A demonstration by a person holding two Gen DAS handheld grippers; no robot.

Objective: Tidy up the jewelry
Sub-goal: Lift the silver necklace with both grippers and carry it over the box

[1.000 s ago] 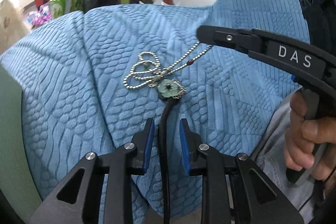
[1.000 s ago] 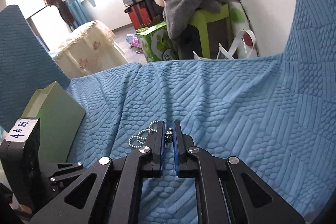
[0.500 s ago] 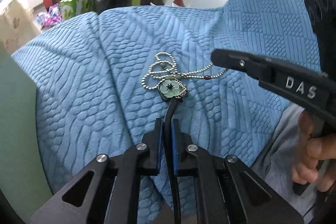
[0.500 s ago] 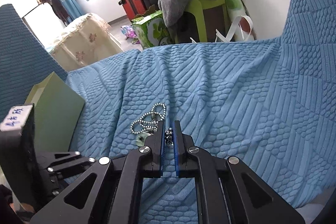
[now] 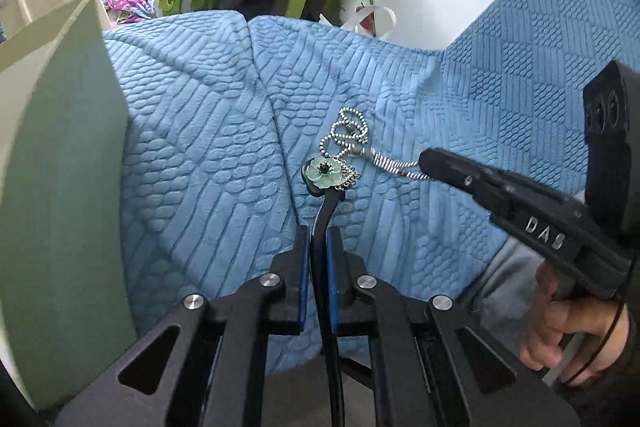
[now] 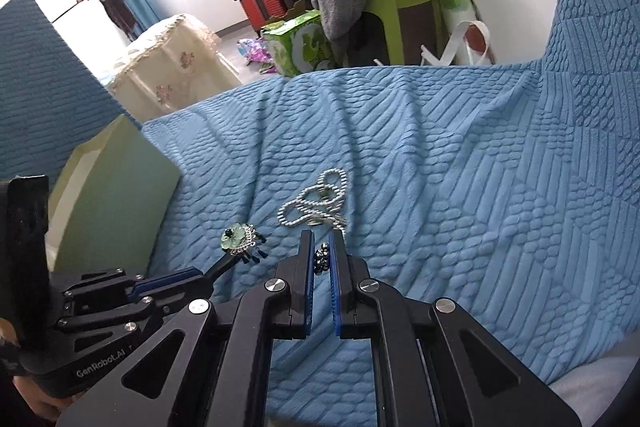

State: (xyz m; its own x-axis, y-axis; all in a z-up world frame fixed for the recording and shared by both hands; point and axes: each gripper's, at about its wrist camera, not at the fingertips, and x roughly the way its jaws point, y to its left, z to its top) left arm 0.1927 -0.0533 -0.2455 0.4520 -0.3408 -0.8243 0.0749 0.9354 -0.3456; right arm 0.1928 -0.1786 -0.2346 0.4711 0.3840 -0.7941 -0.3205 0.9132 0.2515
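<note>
A black hairpin with a pale green flower head sticks out forward from my left gripper, which is shut on its stem. In the right wrist view the flower hangs just above the blue cover, left of the bead chain. The silver bead chain lies looped on the cover. One end runs to my right gripper, which is shut on it. Dark beads show between the right gripper's blue pads. The left gripper sits low at the left.
A pale green open box stands close on the left, also seen as the green box. The blue textured cover rises at the right like a backrest. A hand holds the right tool. Clothes, a green stool and suitcases crowd the far floor.
The left jaws closed on the hairpin's stem and carried it left, so the flower has come away from the chain. The right gripper pulled its end of the chain sideways. The green box came into view.
</note>
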